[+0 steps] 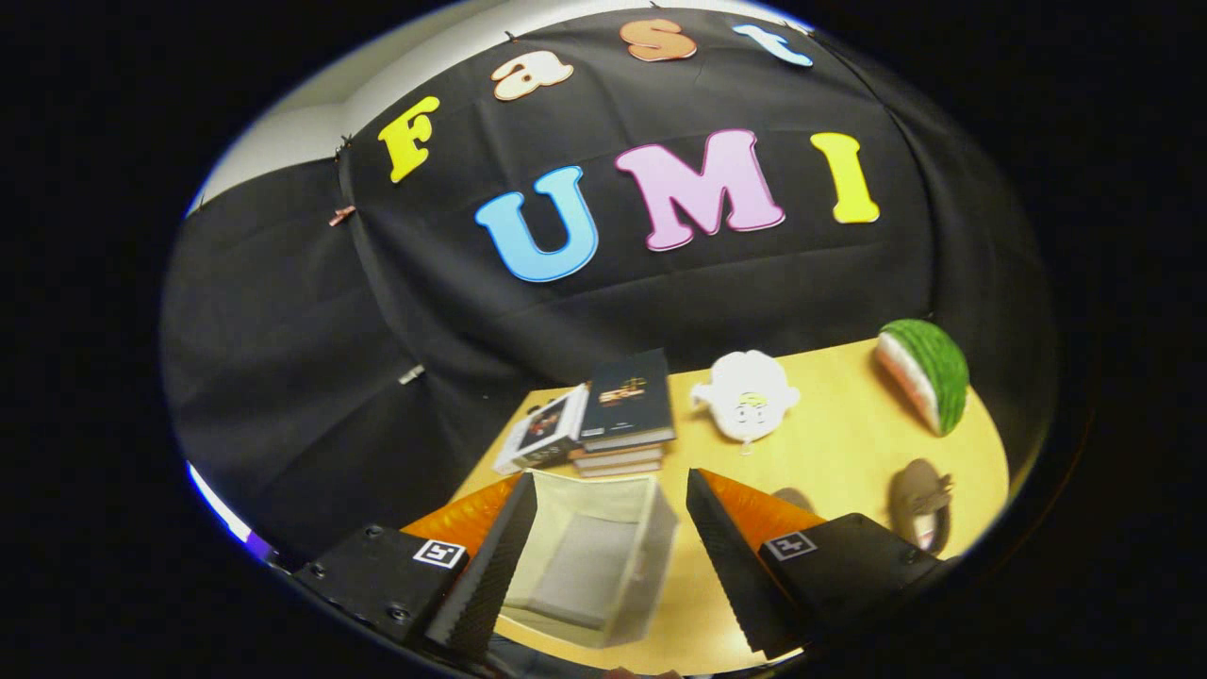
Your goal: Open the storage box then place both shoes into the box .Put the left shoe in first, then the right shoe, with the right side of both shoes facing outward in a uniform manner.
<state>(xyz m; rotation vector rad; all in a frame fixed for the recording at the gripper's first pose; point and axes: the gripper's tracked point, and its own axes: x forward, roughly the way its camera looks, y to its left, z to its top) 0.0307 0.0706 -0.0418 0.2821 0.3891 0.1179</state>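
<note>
- My gripper [603, 556] hangs wide open, holding nothing; the storage box [589, 556] sits open-topped between the fingers, at the tabletop [839, 443] near-left edge.
- One shoe [919, 500] lies near the right edge; its details are too small to tell.
- Book stack [622, 415] at the far-left corner: cover writing unreadable.
- White figure [747, 394] and watermelon slice [926, 374] sit along the far edge.

The gripper [611, 556] has ridged fingers, screwed mounts, square markers.
</note>
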